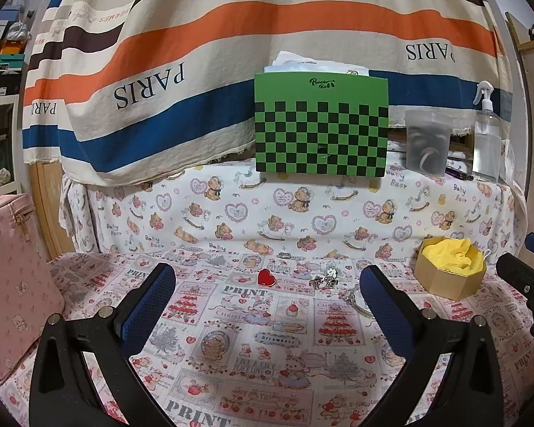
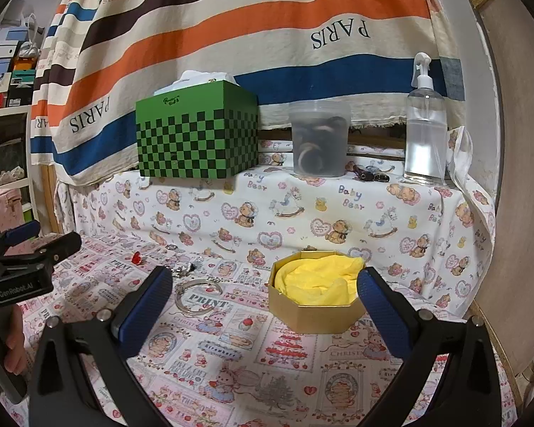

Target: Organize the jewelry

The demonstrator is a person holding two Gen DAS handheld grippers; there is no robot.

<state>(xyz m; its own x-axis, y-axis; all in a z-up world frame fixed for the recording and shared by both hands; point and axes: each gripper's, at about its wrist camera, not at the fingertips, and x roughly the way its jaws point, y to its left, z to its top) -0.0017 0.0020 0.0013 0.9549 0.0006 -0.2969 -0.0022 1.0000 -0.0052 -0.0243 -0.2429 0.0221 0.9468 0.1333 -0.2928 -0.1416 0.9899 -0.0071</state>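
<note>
So the bench (image 1: 231, 356) is covered in a pink printed cloth, and both hand-held grippers hover low over it with nothing in them. The left hand-held gripper (image 1: 267, 288) has its blue pads spread wide, and the right hand-held gripper (image 2: 265, 291) is spread wide too.

Biggest thing near them is the gold octagonal box (image 2: 313, 306) with yellow tissue inside, sitting right between the right one's fingers, a bit ahead. From the left one it's off to the right.

Next, a silver bangle (image 2: 195, 295) lies just ahead of the right one's left finger. Past that, some small silver pieces (image 1: 324, 279) sit ahead of the left one, with a little red heart (image 1: 266, 278) straight ahead between its fingers.
</note>
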